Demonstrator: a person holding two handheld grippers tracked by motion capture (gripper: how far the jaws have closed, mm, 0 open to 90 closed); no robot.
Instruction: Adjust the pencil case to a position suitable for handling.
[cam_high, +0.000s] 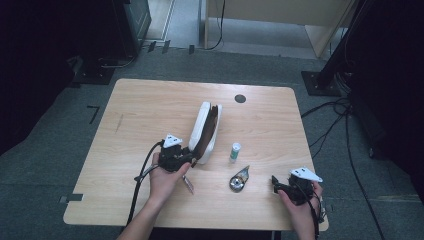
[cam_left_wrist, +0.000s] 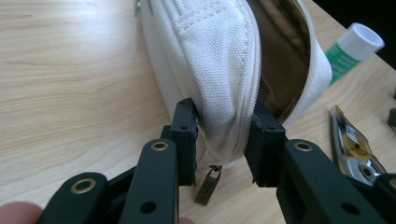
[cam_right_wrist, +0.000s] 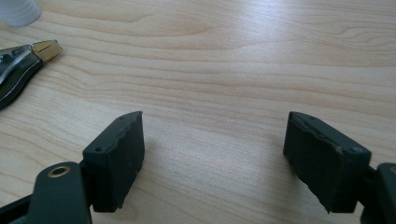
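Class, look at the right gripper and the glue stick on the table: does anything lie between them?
Yes. The correction tape dispenser lies on the table between the open right gripper and the glue stick, roughly on the direct line. Nothing else visible lies between them.

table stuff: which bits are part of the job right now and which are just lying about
In use: white canvas zip pouch with brown lining, clamped at its end by the left tool.

Lying about: green-and-white tube, round silver-and-gold metal gadget, open right tool.
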